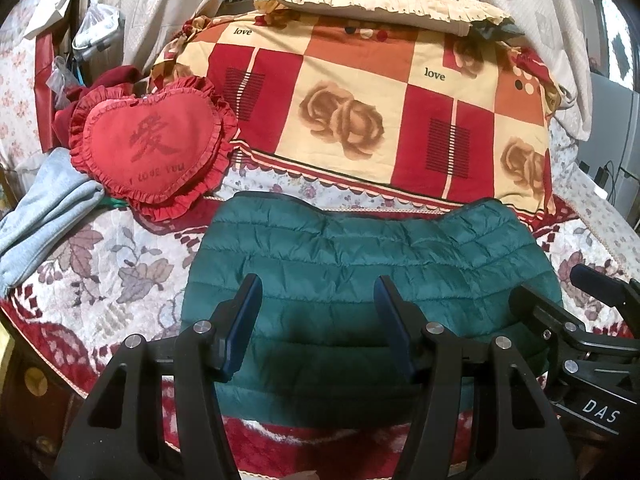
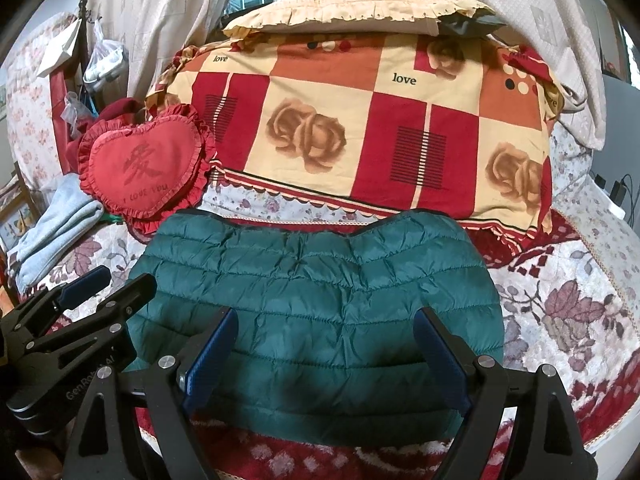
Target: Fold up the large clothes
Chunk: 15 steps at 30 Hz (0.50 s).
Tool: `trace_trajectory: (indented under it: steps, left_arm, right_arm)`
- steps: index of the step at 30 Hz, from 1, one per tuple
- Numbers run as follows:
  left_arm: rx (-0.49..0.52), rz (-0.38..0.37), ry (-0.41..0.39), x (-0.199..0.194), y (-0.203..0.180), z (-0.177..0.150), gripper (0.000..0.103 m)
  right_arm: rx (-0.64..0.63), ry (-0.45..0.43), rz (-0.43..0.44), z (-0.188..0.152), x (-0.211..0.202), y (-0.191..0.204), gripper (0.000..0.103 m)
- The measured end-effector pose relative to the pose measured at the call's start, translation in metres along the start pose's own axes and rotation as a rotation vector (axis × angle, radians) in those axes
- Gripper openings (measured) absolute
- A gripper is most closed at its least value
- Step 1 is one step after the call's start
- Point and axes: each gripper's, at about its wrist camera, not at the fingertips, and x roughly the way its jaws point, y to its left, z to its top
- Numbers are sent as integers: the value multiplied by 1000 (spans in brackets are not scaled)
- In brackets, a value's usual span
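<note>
- The left gripper (image 1: 316, 292) hovers over the near half of the green quilted jacket (image 1: 360, 280), its blue-padded fingers (image 1: 244, 320) spread with nothing between them; the pads are above the cloth, not pinching it.
- The right gripper (image 2: 326, 324) hangs over the same garment (image 2: 320, 280) with its fingers (image 2: 440, 360) spread wider, likewise empty.
- Each camera catches the other tool at its edge: the left view shows the right gripper (image 1: 576, 292) at the jacket's right side, and the right view shows the left gripper (image 2: 120, 280) at the jacket's left side.
- The jacket lies folded into a flat, compact bundle on the floral bedspread (image 1: 112, 272), near the bed's front edge. Its long axis runs left to right across both views, with the quilting seams running the same way. The far edge dips in the middle between two raised corners; the near edge is straight.
- Behind the jacket, apart from it, is a large folded quilt (image 1: 360, 112) in red, orange and cream squares with rose prints, and a frilled cream pillow (image 1: 380, 4) rests on top.
- A red heart-shaped cushion (image 1: 152, 144) leans at the quilt's left end, just beyond the jacket's far left corner.
- A pale blue garment (image 1: 44, 216) lies bunched at the left of the bed.
- Only the right view shows the bedspread's large leaf pattern (image 2: 576, 312) to the right of the jacket.
</note>
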Motion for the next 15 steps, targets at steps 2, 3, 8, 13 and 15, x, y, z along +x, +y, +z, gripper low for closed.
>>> trace_trajectory:
  steps: [2, 3, 8, 13, 15]
  left_arm:
    - [-3, -2, 1, 0, 0, 0, 58]
    - [-4, -2, 2, 0, 0, 0, 58]
    - [-2, 2, -1, -2, -2, 0, 58]
    - [-4, 3, 0, -2, -2, 1, 58]
    - [-2, 3, 3, -1, -2, 1, 58]
  right_arm:
    - [0, 3, 3, -1, 2, 1, 87]
    - [0, 3, 4, -1, 2, 1, 87]
    - [4, 7, 8, -1, 3, 1, 87]
    - [10, 6, 11, -2, 3, 1, 87]
    - [11, 4, 9, -2, 2, 1, 87]
